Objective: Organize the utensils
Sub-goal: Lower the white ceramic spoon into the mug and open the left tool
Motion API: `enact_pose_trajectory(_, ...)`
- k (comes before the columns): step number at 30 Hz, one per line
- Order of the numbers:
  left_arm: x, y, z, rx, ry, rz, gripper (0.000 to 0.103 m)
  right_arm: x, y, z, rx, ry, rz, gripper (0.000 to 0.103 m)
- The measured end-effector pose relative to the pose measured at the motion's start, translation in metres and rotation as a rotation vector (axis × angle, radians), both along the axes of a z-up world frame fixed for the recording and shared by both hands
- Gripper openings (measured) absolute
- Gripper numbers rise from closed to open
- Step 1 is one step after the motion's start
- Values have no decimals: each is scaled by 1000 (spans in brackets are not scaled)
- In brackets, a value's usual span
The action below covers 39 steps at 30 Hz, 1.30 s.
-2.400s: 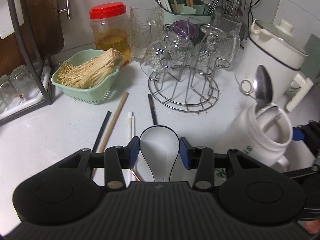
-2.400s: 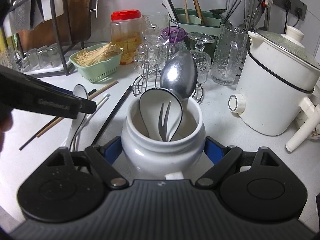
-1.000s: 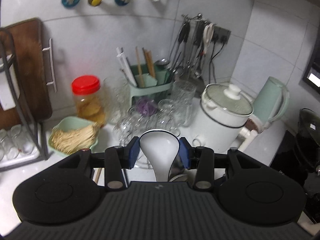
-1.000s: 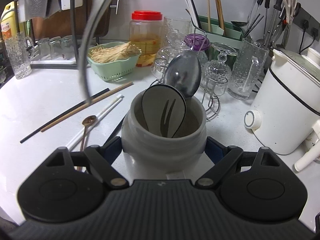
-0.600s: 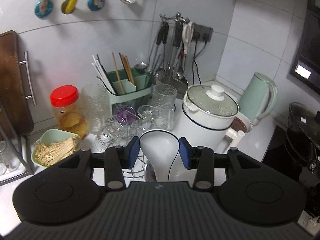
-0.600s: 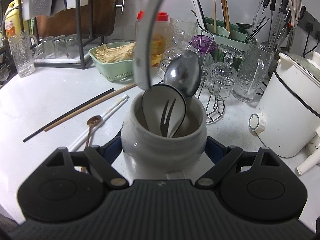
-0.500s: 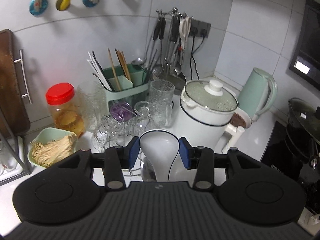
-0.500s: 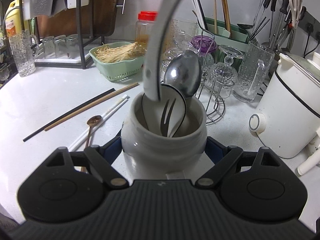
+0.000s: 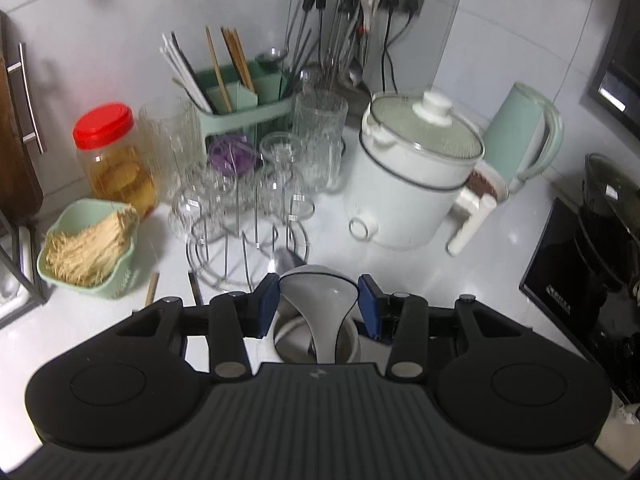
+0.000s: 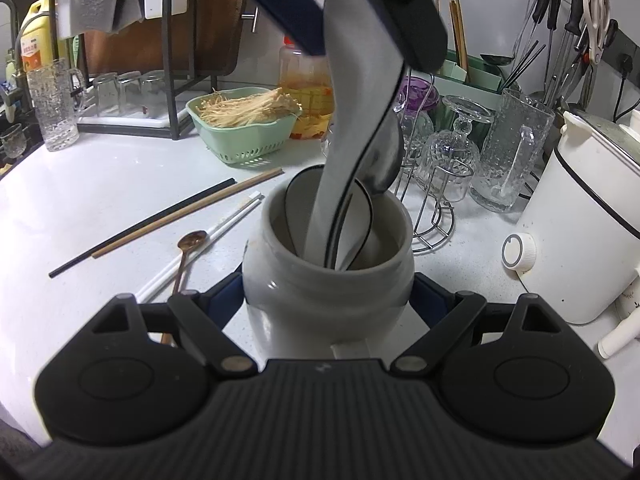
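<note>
A: What is nearest?

B: The white jar (image 10: 328, 280). The right hand-held gripper (image 10: 328, 300) squeezes it from both sides, one blue pad on each side of its belly. The jar stands on the white bench (image 10: 100, 196).

A: And what goes into the jar?

B: A white ladle spoon (image 10: 352, 120). The left hand-held gripper (image 9: 318, 304) pinches its wide bowl between two blue pads. Its handle points down into the mouth of the jar. The left hand-held gripper hangs right above the jar.

A: Is anything else in the jar?

B: Yes. Another white spoon with a dark rim (image 10: 362, 216) leans inside, and a shiny metal spoon (image 10: 386, 160) sticks up at the jar's far edge.

A: What lies beside the jar?

B: To the left of the jar, on the bench, lie a small brown spoon (image 10: 188, 248), a white pair of chopsticks (image 10: 216, 236), a black chopstick (image 10: 140, 228) and a wooden chopstick (image 10: 192, 212).

A: And farther off?

B: Behind the jar on the left sits a green basket (image 10: 244, 136) full of thin pale sticks. Behind the jar on the right is a wire rack (image 10: 436, 216) with glasses upside down. Far right of the jar stands a white cooker (image 10: 580, 240). At the wall behind the jar is a green holder (image 9: 244, 96) with more chopsticks.
</note>
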<state>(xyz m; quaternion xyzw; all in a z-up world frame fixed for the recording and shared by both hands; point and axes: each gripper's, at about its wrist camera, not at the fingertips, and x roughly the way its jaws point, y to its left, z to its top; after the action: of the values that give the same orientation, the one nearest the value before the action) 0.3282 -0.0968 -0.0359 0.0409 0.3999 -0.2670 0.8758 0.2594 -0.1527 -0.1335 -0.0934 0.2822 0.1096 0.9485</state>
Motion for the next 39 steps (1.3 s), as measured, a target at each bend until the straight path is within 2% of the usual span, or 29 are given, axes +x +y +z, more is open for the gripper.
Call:
enact_pose_trajectory(10,8,-1,-8,64,158,7,48,-1,1,-1,-9,-7,10,91)
enact_pose_trajectory(14,14,2,-13,47,230,13,48,-1,1,-1,-12,-5,10,91)
enact_pose_trajectory(22,18,-9,-19,92,242,-8,48,-1,1,-1,-16,-9,14,91)
enact_pose_trajectory(27,18,-6,-21,46,265,-22,48,-1,1,-1,-12,-10,15,91)
enact_pose_trajectory(39,11,3,-4,42,172,6,49,-1,1,-1,-10,-8,10,91)
